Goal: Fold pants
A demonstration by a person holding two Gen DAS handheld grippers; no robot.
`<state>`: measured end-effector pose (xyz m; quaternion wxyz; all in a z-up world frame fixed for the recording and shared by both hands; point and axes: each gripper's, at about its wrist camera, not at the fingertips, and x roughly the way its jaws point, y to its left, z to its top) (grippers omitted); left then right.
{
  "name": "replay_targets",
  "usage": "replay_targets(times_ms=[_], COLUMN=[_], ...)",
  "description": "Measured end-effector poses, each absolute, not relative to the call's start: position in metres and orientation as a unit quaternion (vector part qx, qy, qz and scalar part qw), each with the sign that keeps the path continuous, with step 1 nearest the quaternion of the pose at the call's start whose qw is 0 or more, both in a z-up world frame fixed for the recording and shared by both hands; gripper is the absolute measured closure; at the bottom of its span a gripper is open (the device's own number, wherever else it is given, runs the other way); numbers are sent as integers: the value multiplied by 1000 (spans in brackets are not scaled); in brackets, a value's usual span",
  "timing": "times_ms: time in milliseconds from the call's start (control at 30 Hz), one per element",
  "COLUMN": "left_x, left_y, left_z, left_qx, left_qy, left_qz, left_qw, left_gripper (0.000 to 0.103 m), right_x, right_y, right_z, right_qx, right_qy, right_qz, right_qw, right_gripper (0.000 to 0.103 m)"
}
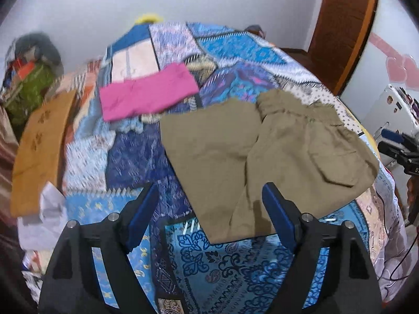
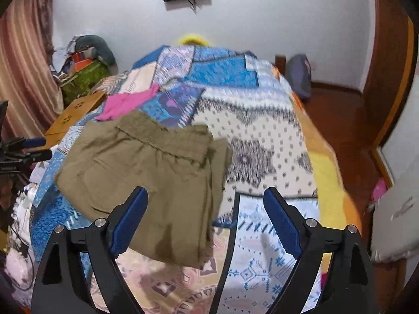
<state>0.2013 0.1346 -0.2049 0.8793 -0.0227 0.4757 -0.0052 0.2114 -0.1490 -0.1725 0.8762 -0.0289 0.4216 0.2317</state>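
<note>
Olive-khaki pants [image 1: 264, 157] lie folded on the patchwork bedspread [image 1: 222, 267], waistband toward the far right, a flap pocket on top. They also show in the right wrist view [image 2: 149, 180]. My left gripper [image 1: 210, 204] is open and empty, hovering over the pants' near edge, its right finger above the cloth. My right gripper [image 2: 205, 209] is open and empty above the pants' right edge, its left finger over the cloth. The other gripper shows at the edge of each view, in the left wrist view [image 1: 398, 146] and in the right wrist view [image 2: 23, 149].
A folded pink garment [image 1: 146, 91] lies farther back on the bed. An orange-brown cloth [image 1: 42, 151] lies along the left edge. A pile of bags [image 2: 83, 73] sits by the curtain [image 2: 23, 60]. A wooden door [image 1: 345, 26] and the floor [image 2: 337, 120] are at the right.
</note>
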Motion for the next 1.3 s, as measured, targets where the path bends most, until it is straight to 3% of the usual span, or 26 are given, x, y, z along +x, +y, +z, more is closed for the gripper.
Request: replay_targets(times_ms=[300, 633, 733, 900, 1000, 1067, 1300], left_x=[222, 250, 258, 263, 259, 254, 263], left_y=[150, 160, 160, 147, 144, 143, 144], left_z=[-253, -267, -266, -258, -253, -251, -259], left_qx=[-89, -173, -181, -130, -128, -131, -140], left_qy=[517, 514, 508, 499, 505, 504, 508], left_qz=[-29, -75, -84, -91, -104, -124, -124], left_qw=[851, 836, 838, 852, 847, 845, 841], left_gripper=[22, 24, 28, 52, 67, 69, 68], right_x=[228, 253, 260, 269, 267, 264, 273], right_y=[-139, -137, -134, -125, -126, -128, -131], right_z=[-214, -232, -232, -231, -226, -222, -235], right_qx=[-4, 40, 51, 48, 44, 39, 65], right_qy=[488, 505, 502, 507, 510, 510, 534], right_qz=[259, 305, 321, 334, 342, 345, 359], right_qw=[834, 807, 801, 793, 788, 787, 762], right_gripper=[15, 15, 22, 35, 51, 61, 55])
